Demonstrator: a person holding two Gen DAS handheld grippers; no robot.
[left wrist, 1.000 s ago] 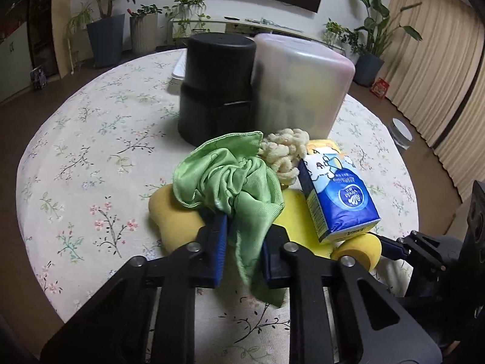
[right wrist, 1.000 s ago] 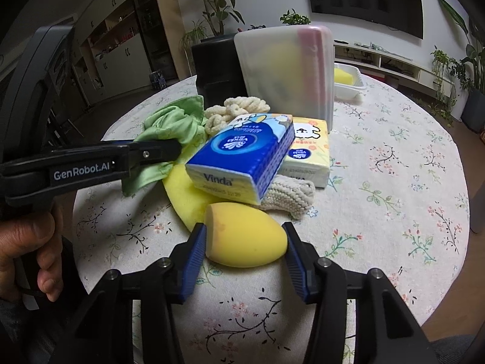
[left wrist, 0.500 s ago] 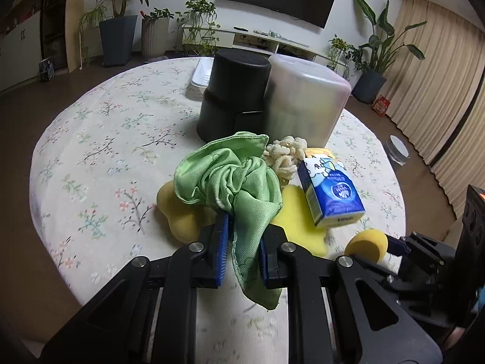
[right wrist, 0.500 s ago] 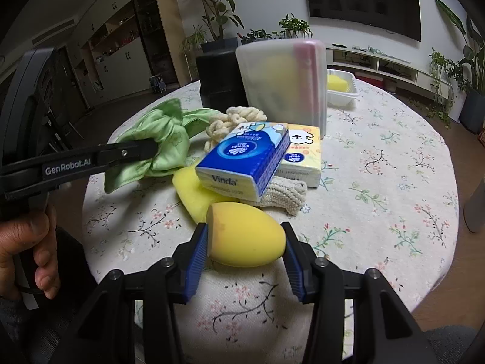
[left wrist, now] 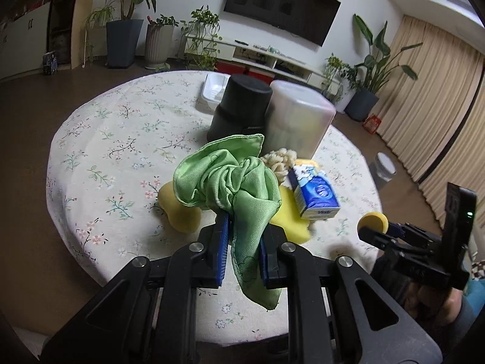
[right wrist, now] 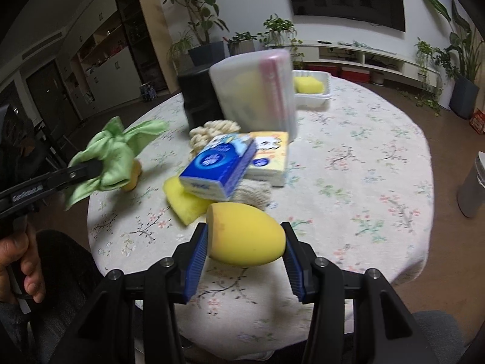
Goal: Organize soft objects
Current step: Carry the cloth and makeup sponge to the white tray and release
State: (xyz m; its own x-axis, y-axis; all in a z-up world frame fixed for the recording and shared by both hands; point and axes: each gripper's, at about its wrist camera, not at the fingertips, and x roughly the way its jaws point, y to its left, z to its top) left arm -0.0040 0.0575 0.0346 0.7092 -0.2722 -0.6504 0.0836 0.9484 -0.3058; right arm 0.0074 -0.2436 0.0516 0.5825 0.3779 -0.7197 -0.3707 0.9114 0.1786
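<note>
Green microfibre cloth (left wrist: pixel 233 188) is what my left claw (left wrist: pixel 241 239) has pinched between its blue pads, the bunched body standing above the fingers and one loose corner hanging below them, clear of the bench (left wrist: pixel 121 139). In the right wrist view the same cloth (right wrist: pixel 112 157) sits at about nine o'clock, held off the flowered tablecloth. My right claw (right wrist: pixel 246 244) is clamped on a yellow egg-shaped sponge (right wrist: pixel 245 233), pads pressed against both ends, and the sponge looks lifted above the bench edge. At twelve o'clock from that sponge lies the remaining pile: a blue tissue pack (right wrist: pixel 218 165) leaning on a flat yellow sponge (right wrist: pixel 185 201) and a knitted off-white piece (right wrist: pixel 254 191), with a yellow tissue pack (right wrist: pixel 269 157) just beside it and a cream rope bundle (right wrist: pixel 212 130) behind. Another rounded yellow sponge (left wrist: pixel 178 209) lies at about ten o'clock from my left claw. Further back stand a black cylindrical container (left wrist: pixel 239 109) and a frosted plastic bin (left wrist: pixel 297 121), touching side by side, and beyond them a white tray (right wrist: pixel 315 97) holding a yellow sponge. A person's hand (right wrist: pixel 21 270) grips the left handle at eight o'clock.
</note>
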